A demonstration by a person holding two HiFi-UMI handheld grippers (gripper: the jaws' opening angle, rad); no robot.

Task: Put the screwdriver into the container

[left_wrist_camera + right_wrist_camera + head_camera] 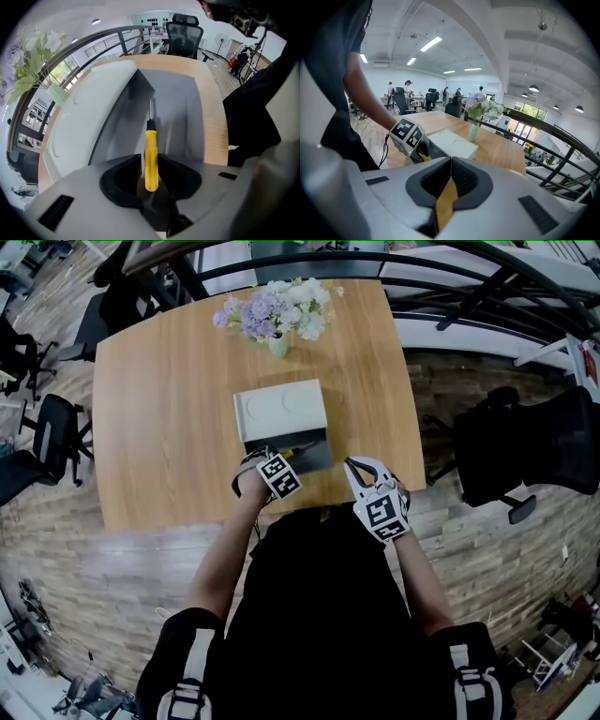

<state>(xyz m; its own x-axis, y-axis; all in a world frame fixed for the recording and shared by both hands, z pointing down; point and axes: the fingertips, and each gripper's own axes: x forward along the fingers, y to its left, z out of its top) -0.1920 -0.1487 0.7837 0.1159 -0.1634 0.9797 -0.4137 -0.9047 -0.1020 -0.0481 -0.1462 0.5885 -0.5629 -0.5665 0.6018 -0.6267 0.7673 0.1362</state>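
Observation:
A white box-shaped container (279,412) lies mid-table with its grey compartment (314,456) open toward me. My left gripper (274,457) hovers at that opening, shut on the yellow handle of the screwdriver (150,154). The thin metal shaft points down into the grey compartment (178,112). My right gripper (357,469) is to the right of the container near the table's front edge, its jaws shut with nothing between them (451,164). From the right gripper view, the left gripper's marker cube (407,133) sits beside the container (452,143).
A small vase of pale flowers (277,315) stands at the far edge of the wooden table (159,427). Office chairs (52,442) stand left of the table, another (525,451) to the right. A railing (450,277) runs behind.

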